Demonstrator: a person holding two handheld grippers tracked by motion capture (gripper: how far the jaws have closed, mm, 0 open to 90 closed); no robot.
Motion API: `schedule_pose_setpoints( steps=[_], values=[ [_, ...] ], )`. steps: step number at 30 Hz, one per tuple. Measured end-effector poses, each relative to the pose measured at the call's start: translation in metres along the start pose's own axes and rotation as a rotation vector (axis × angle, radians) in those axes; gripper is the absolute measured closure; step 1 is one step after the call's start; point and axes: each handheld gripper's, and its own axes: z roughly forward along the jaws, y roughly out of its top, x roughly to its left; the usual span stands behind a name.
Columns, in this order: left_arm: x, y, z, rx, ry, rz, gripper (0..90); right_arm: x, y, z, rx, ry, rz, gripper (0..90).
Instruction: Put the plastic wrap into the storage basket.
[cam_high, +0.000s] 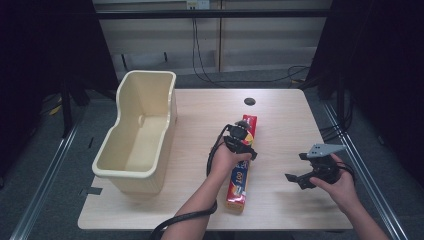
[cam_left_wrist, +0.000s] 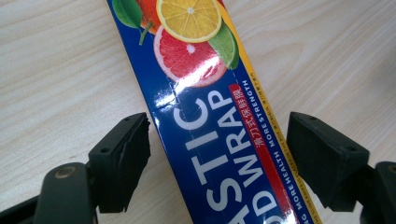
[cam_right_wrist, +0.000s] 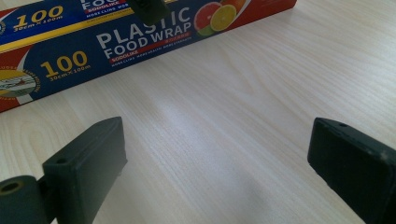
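Risk: left gripper (cam_left_wrist: 217, 154) straddles the plastic wrap box (cam_left_wrist: 210, 130) at a slant; closing now, I'd judge, could twist or skid the long box.
Left tongs: spread wide, box between the jaws, neither pad touching.
Right tongs: right gripper (cam_right_wrist: 217, 163) gapes over bare table (cam_right_wrist: 261, 93), box beyond it.
Farther: cream bin (cam_high: 137, 132) well left.

plastic wrap box (cam_high: 242, 165): 1 | cream tub (cam_high: 137, 131): 1 | gripper: 2 — left (cam_high: 243, 134), right (cam_high: 300, 170)
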Motion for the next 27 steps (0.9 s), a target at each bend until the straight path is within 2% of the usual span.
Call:
schedule_pose_setpoints(
  steps=[8, 10, 11, 16, 19, 23, 24, 27],
  values=[
    [-0.0004, -0.0003, 0.0027, 0.003, 0.011, -0.038, 24.4, -0.0005, 0.0002, -0.0005, -0.005, -0.007, 0.001, 4.1],
    [0.0003, -0.0007, 0.0041, 0.004, 0.013, -0.029, 24.0, -0.0004, 0.0002, -0.0005, -0.004, -0.005, 0.002, 4.1],
    [0.0001, -0.0018, 0.006, -0.001, 0.01, -0.037, 23.6, -0.0003, 0.0001, -0.0005, -0.004, -0.007, 0.003, 4.1],
    [0.001, -0.0022, 0.008, 0.039, -0.003, -0.112, 24.6, -0.0007, 0.0, -0.0011, -0.007, -0.006, 0.004, 4.1],
    [0.0013, -0.0006, 0.0082, 0.047, -0.003, -0.127, 26.2, -0.0008, -0.0002, -0.0008, -0.006, -0.007, 0.004, 4.2],
    [-0.0005, 0.0026, 0.0048, 0.083, 0.015, -0.169, 30.7, -0.0006, 0.0, -0.0011, -0.008, -0.013, 0.002, 4.2],
    [-0.0001, 0.0034, 0.0028, 0.104, 0.026, -0.167, 31.9, -0.0006, 0.0, -0.0014, -0.008, -0.01, 0.006, 4.2],
    [-0.0013, 0.0044, -0.0005, 0.121, 0.05, -0.16, 35.8, -0.0013, -0.0004, -0.0016, -0.011, -0.007, 0.007, 4.2]
  ],
)
